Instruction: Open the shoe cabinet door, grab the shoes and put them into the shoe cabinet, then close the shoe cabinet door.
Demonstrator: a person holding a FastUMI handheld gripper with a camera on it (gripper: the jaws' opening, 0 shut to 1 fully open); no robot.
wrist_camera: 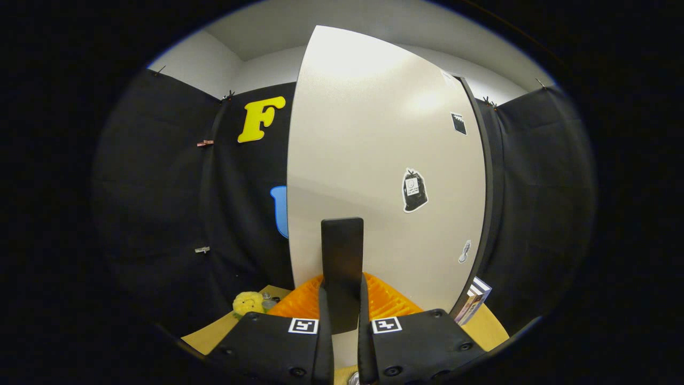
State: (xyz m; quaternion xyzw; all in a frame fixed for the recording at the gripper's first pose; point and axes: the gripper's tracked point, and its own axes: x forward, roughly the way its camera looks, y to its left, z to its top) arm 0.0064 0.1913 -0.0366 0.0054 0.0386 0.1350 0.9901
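Observation:
The white shoe cabinet door (374,133) stands tall right in front of me, with a few small stickers on its face. Its free edge is on the left and a dark cabinet edge (489,214) runs down the right side. A flat black handle (342,240) sticks out from the lower part of the door. My gripper (342,286) is shut on this handle, with a ribbed finger pad (393,305) pressed against each side. The handle's lower end is hidden between the fingers.
A small yellow plush toy (248,303) lies on the tan wooden surface (211,334) to the lower left of the door. A striped box (474,300) leans at the door's lower right corner. Black cloth walls close in on both sides.

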